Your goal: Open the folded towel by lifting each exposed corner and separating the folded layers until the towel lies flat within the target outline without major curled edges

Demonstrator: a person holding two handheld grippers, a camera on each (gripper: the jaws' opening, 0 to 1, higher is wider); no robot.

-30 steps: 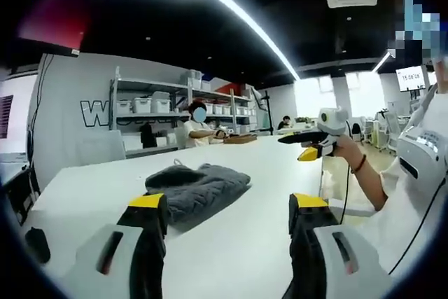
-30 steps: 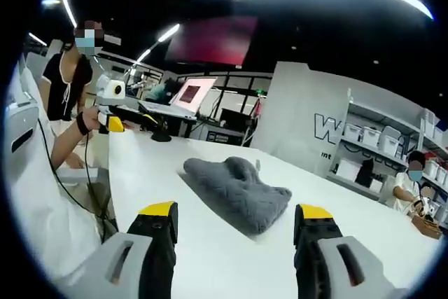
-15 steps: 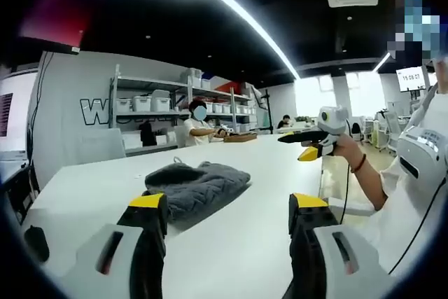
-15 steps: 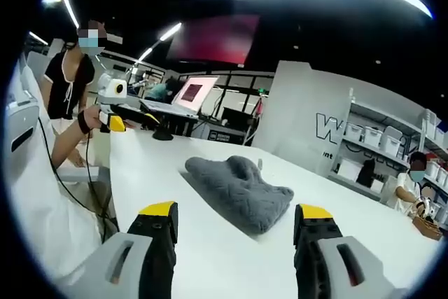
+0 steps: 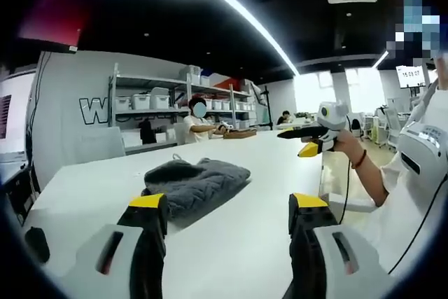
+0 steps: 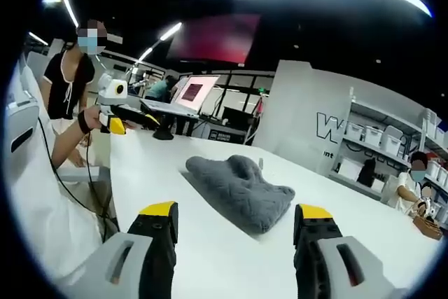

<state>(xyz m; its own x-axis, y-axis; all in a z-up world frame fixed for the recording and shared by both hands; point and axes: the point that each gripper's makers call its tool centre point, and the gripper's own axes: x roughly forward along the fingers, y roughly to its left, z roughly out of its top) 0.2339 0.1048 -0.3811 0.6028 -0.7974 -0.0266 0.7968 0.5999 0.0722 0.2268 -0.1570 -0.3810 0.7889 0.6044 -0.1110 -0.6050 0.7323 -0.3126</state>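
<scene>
A grey knitted towel (image 5: 196, 185) lies folded and bunched on the white table (image 5: 245, 250), a short way ahead of my left gripper (image 5: 227, 209). That gripper is open, its yellow-tipped jaws wide apart and empty. In the right gripper view the same towel (image 6: 241, 190) sits ahead of my right gripper (image 6: 236, 215), which is also open and holds nothing. Both grippers hover above the table, apart from the towel. A hand holds the right gripper (image 5: 308, 139) at the right of the left gripper view. The left gripper (image 6: 119, 121) appears at the left of the right gripper view.
A small black object (image 5: 35, 243) lies near the table's left edge. Shelves with white bins (image 5: 150, 103) stand behind, and a seated person (image 5: 198, 127) is at the far end. A laptop (image 6: 185, 99) and a black item (image 6: 162, 134) sit beyond the towel.
Both views have drifted slightly with the hands. In the left gripper view the right gripper sits a touch higher. The towel has not moved.
</scene>
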